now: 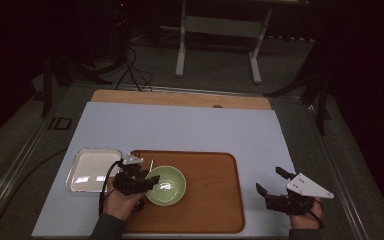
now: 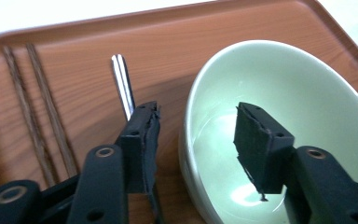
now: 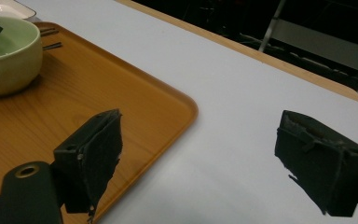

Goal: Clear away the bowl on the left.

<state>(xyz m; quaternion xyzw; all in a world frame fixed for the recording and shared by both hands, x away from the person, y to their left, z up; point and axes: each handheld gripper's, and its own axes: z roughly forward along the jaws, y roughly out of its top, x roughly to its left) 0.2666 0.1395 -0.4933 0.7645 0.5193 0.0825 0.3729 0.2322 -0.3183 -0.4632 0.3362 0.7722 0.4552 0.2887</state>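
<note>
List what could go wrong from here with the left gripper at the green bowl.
1. The left gripper straddles the rim of the green bowl with its pads apart from it, one jaw inside and one outside; pulling sideways could catch the rim and tip or drag the bowl.
2. The outer jaw sits close to the metal utensil and the chopsticks on the wooden tray; a careless sweep may scatter them.

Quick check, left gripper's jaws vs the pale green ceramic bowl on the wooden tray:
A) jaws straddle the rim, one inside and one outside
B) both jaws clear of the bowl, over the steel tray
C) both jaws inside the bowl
A: in the left gripper view, the left gripper has one jaw inside the pale green ceramic bowl and the other outside its rim, above the brown wooden tray; the pads are not pressing.
</note>
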